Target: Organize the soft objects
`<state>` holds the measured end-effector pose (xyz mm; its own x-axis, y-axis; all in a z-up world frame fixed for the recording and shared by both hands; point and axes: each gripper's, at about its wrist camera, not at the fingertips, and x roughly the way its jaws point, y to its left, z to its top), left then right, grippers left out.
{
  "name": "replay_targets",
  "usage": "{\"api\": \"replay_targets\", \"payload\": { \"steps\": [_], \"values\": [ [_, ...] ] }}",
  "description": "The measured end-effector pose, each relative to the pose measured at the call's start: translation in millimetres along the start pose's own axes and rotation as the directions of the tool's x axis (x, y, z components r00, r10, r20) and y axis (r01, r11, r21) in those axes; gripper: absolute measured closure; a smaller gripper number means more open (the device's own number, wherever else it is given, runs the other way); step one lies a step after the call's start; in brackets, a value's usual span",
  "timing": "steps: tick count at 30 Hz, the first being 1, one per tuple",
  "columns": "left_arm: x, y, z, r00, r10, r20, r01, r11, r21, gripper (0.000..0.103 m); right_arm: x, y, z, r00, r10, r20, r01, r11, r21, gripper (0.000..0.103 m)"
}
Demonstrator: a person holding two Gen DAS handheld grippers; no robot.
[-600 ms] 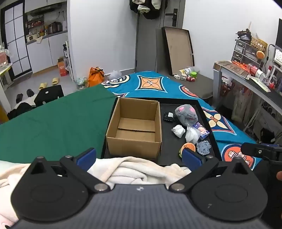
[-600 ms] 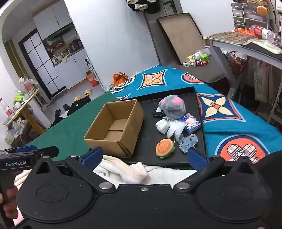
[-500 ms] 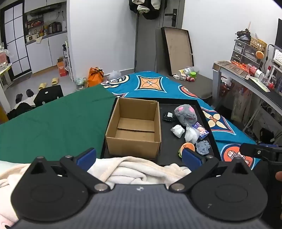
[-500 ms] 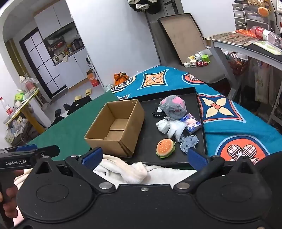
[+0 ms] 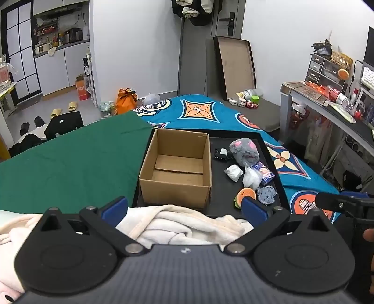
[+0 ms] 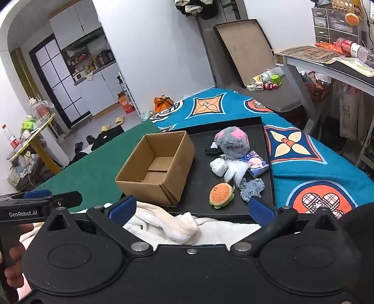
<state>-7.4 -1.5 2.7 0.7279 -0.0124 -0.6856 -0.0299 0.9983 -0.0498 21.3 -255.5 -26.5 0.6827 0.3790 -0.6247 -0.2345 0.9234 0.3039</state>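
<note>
both grippers, left (image 5: pixel 184 207) & right (image 6: pixel 190 208), angled down, jaws wide open, empty.

Place: a lived-in small flat.
Upper left: kitchen nook (image 5: pixel 56 39) with white cabinets and appliances behind a black-framed sliding door (image 5: pixel 17 46).
Left floor: yellow slippers (image 5: pixel 64 110).
Top centre: clothes (image 5: pixel 194 10) hanging by a door.
Right: cluttered desk (image 5: pixel 327 105) with drawers.

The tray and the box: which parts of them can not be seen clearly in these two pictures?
- Black tray, near edge: left wrist view, covered by the cream blanket.
- Burger plush: left wrist view, partly behind a blue fingertip.
- Cardboard box, floor near the front wall: right wrist view, hidden by that wall.
- Small black item: right wrist view, behind the grey plush; too small to identify.
</note>
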Motion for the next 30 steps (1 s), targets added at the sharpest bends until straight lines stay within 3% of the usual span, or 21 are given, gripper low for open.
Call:
{"api": "replay_targets", "payload": {
  "steps": [30],
  "values": [
    [-15.5,-4.1,-7.3,1.0,0.004,-0.002,-0.004,1.0,0.005,0.0,-12.0,2.4,-5.4,1.0,-0.022,-0.001,0.022,1.0,-0.021,0.0]
  ]
}}
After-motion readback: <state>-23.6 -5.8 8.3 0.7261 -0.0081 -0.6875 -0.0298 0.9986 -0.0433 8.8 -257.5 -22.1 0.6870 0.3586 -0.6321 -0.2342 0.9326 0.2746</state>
